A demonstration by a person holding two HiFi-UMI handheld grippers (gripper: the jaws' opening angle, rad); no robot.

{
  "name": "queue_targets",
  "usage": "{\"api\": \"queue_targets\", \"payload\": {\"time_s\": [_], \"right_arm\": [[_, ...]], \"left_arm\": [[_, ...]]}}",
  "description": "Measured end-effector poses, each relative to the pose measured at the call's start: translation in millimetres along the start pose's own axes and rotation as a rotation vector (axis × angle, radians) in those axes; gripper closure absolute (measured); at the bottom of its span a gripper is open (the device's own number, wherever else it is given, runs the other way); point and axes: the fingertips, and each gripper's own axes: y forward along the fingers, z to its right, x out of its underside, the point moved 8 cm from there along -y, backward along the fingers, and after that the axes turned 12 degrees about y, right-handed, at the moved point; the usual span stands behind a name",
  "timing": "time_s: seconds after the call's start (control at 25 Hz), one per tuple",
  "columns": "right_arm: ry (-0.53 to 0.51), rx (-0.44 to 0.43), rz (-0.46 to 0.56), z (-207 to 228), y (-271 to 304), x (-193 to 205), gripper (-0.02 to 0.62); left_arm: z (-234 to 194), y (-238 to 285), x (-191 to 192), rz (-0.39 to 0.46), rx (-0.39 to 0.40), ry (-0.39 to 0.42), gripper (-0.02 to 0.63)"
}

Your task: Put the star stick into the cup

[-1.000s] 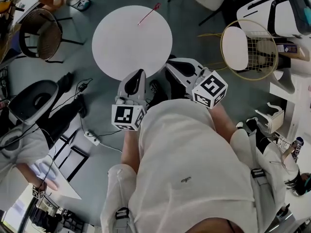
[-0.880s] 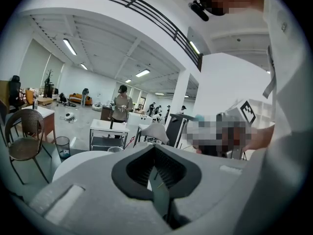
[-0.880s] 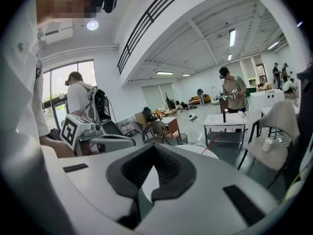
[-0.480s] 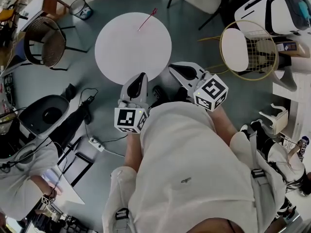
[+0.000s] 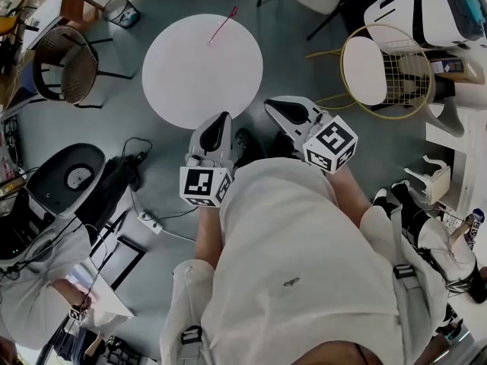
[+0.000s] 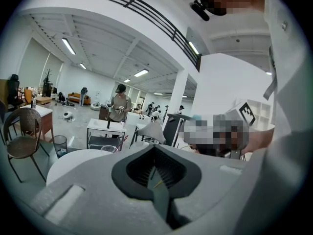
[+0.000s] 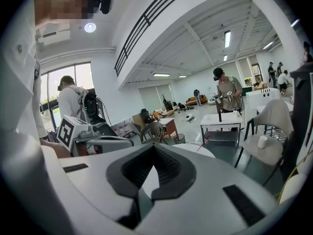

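Bearing square-marker cubes (image 5: 202,185) (image 5: 329,144): left gripper (image 5: 221,117), right gripper (image 5: 274,106).

- An open-plan lab or studio hall: high white ceiling, strip lights (image 6: 68,45), a mezzanine railing (image 7: 146,21).
- A round white desk (image 5: 202,71), scattered chairs (image 5: 65,63), floor cables (image 5: 144,217), and people (image 6: 119,106) standing about.

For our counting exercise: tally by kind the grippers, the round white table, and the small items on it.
Grippers: 2 (left gripper, right gripper)
Round table: 1
Star stick: 1
Cup: 1
Total: 5
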Motion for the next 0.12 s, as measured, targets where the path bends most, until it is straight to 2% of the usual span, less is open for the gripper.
{"api": "queue_targets", "payload": {"time_s": [0.12], "right_arm": [[-0.003, 0.004, 0.005, 1.3, -3.5, 1.1, 0.589]], "left_arm": [[3.9, 1.0, 1.4, 0.0, 0.006, 0.002, 0.595]]}}
